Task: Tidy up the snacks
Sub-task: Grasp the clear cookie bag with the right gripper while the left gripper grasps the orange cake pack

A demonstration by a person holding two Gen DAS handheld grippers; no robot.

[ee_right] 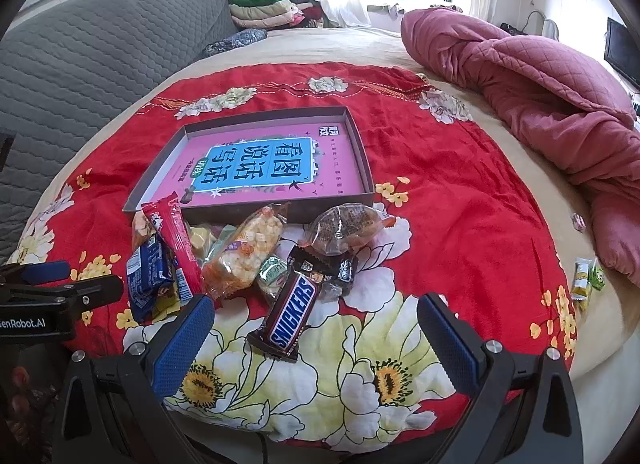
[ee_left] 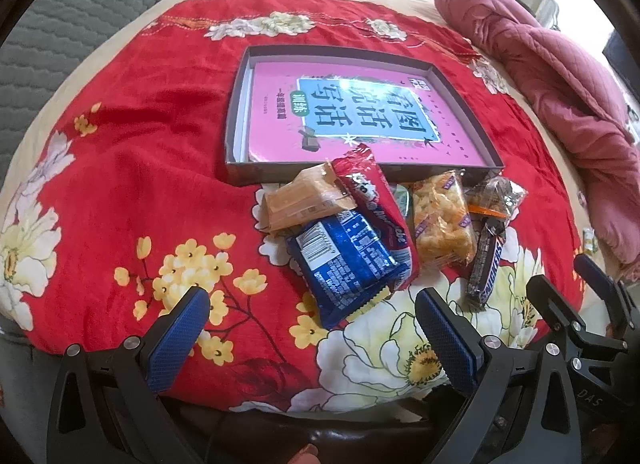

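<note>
One Snickers bar (ee_right: 291,310) between spread-apart right gripper (ee_right: 316,330) fingers, one blue packet (ee_left: 347,264) ahead of spread-apart left gripper (ee_left: 312,320), one box (ee_right: 362,152) beyond.

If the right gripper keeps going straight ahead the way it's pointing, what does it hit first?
Most likely the Snickers bar, which lies on the red blanket ahead of the open right gripper, slightly left of centre; depth is uncertain.

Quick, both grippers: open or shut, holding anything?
Left gripper: open, holding nothing, above the blue snack pack.
Right gripper: open, holding nothing, Snickers bar lying between its fingers.
</note>
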